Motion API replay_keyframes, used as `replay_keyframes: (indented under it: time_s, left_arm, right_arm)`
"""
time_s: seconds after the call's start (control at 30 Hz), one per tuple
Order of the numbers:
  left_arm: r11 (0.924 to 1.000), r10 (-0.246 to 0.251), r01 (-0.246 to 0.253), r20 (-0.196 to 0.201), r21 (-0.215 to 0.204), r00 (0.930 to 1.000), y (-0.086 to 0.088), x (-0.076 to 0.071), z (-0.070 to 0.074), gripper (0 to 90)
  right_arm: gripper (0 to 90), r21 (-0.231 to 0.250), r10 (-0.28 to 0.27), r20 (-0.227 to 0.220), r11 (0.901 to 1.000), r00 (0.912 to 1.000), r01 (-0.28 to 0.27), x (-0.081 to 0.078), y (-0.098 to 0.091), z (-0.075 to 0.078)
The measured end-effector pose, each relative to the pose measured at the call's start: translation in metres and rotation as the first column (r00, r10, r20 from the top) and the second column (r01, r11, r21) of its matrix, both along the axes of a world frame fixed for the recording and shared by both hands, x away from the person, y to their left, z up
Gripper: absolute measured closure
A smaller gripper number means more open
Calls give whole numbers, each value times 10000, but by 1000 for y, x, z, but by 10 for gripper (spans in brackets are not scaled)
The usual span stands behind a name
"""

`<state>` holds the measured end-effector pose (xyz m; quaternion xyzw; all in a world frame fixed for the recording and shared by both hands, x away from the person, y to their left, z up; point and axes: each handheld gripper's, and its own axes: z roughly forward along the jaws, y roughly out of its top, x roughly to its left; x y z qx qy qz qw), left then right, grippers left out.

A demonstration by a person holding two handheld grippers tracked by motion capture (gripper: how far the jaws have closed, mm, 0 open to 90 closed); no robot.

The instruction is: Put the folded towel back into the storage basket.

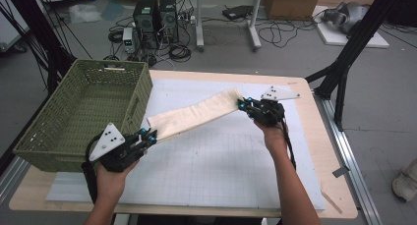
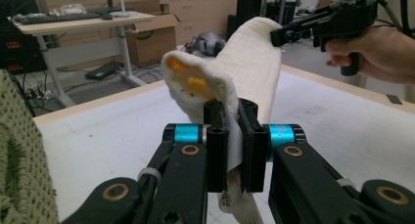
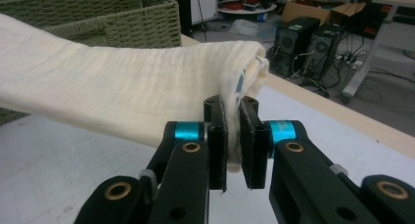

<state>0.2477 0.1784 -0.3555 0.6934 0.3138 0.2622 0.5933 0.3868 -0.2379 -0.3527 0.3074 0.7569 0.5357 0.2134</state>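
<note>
A folded cream cloth [image 1: 196, 113] is stretched in the air above the white gridded mat [image 1: 216, 161], held at both ends. My left gripper [image 1: 149, 133] is shut on its near-left end beside the basket; in the left gripper view the cloth [image 2: 244, 62] rises from the pinched jaws and shows an orange-yellow patch inside the fold. My right gripper [image 1: 242, 104] is shut on the far-right end, and the right gripper view has the cloth [image 3: 122, 87] running off to the left from between its jaws. The right gripper [image 2: 281, 34] also appears far off in the left gripper view.
A green woven basket [image 1: 83, 114] stands at the table's left, overhanging the edge, close to my left hand. The wooden table [image 1: 334, 185] rims the mat. Computers, cables and a black frame leg [image 1: 344, 63] stand on the floor beyond.
</note>
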Motion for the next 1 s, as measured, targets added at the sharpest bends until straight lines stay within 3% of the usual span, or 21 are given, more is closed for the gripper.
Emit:
replay_keyframes:
  time_s: [0.2, 0.27, 0.67, 1.0]
  left_arm:
    - [9997, 240, -238, 166, -103, 9996, 10, -6, 5, 834]
    - [9995, 295, -291, 243, -158, 9993, 13, -7, 7, 834]
    - [9974, 622, -603, 476, -399, 9969, 28, -15, 16, 835]
    - [9922, 998, -952, 548, -808, 9935, 45, -17, 22, 837]
  right_arm:
    - [833, -67, 189, 304, 9998, 9994, -187, 13, 19, 12]
    - [833, -30, 239, 166, 9997, 9996, -239, 16, 26, 14]
    - [833, -279, 499, 306, 9984, 9983, -490, 36, 59, 32]
    - [833, -627, 782, 466, 9952, 9958, -752, 61, 101, 52]
